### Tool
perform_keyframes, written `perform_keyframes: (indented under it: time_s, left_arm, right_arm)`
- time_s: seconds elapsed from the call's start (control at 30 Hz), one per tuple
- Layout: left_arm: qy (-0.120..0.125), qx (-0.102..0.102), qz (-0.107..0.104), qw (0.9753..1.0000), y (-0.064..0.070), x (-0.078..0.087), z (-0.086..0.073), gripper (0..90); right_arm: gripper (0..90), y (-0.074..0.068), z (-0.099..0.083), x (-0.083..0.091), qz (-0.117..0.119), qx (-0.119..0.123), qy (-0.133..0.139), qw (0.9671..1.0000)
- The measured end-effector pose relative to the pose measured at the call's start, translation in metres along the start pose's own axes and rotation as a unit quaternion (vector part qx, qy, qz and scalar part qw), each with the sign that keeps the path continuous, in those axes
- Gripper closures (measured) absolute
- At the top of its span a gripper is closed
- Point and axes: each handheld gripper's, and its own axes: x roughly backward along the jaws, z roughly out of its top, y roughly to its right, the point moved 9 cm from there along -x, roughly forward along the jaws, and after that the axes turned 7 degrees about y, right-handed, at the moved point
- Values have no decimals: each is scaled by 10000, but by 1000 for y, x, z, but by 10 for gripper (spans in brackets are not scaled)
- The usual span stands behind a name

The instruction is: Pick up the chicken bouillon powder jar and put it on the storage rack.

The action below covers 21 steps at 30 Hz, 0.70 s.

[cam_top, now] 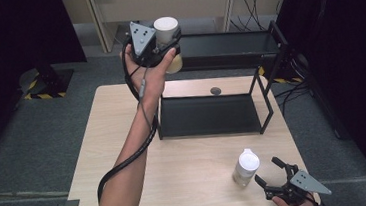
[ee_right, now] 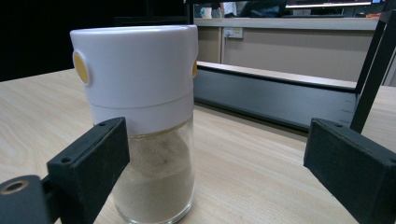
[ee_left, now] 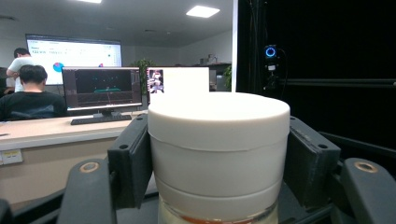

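Light wooden table (cam_top: 125, 153), grey carpet (cam_top: 33, 136)

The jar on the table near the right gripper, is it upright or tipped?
Upright: the jar stands on its glass base on the table, white cap on top.

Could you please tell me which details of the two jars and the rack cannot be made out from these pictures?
- Held jar: its contents, in the left gripper view, cut off by the bottom edge and flanked by the left gripper pads.
- Same jar's lower body, high view: hidden by the hand.
- Table jar: its far side, right gripper view.
- Rack: small round thing behind it, high view, too small.
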Motion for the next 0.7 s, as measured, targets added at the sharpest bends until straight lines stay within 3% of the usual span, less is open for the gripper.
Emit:
perform_keyframes:
  time_s: [0.4,0.7]
  left_arm:
    - [-52,-50,83,9999,-1,-15,8,334]
    - [-148,-24,262,9995,-6,-34,9,334]
  right_arm:
    - [70,0,0,0,3,-9,2,10000]
    - [70,0,0,0,8,-13,7,10000]
